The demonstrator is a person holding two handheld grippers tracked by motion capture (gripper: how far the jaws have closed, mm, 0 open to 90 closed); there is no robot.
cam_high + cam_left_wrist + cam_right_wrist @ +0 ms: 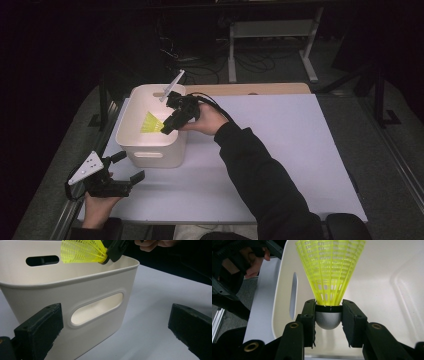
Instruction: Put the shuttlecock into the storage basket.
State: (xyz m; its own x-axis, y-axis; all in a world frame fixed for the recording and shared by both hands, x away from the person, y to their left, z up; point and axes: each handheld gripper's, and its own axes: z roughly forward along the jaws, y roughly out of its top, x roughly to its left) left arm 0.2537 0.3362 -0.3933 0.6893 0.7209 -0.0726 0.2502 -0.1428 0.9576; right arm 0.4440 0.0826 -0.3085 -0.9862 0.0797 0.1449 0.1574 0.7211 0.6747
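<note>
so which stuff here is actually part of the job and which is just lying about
Part of the job:
- yellow shuttlecock, clamped at its grey cap by the right gripper
- white bin, over which the shuttlecock is held

Just lying about:
- left gripper, jaws open, resting on the table beside the bin
- white desk frame on the floor behind the table

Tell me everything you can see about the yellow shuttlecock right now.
The shuttlecock has a neon-yellow skirt of plastic-looking mesh, flaring wide from a black band, and a rounded silver-grey cap. The right gripper is shut on it: its black fingers press the band and cap from both sides. It hangs in the air above the open white bin, skirt pointing away from the gripper, cap toward it. Nothing else touches it; it looks undamaged.
</note>
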